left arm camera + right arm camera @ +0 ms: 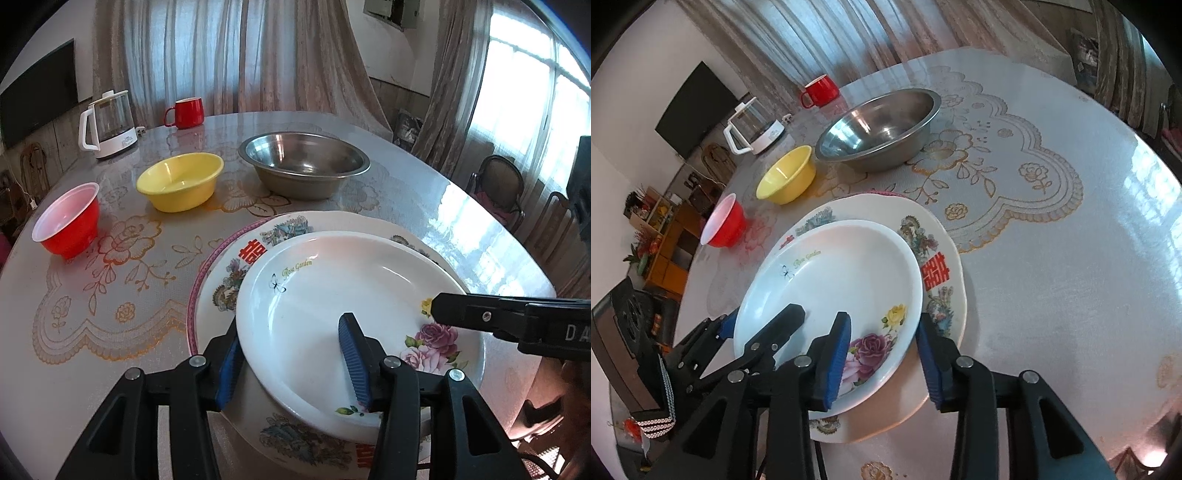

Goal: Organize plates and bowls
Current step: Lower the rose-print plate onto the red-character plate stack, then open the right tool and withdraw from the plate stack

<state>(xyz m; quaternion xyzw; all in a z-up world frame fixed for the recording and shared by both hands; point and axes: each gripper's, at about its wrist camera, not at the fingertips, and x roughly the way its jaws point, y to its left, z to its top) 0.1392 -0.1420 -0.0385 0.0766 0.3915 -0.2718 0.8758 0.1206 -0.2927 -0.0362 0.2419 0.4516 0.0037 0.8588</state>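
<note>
We see a white rose-printed plate (332, 291) stacked on a larger patterned plate (229, 280) on the round table (461, 221). Our left gripper (291, 362) at seven o'clock and right gripper (882, 365) at four o'clock straddle its rim, jaws spread, pads not pressing

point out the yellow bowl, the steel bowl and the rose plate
yellow bowl (177, 177): left wrist view, inner wall
steel bowl (303, 162): left wrist view, inside bottom
rose plate (834, 273): right wrist view, bare white centre
</note>
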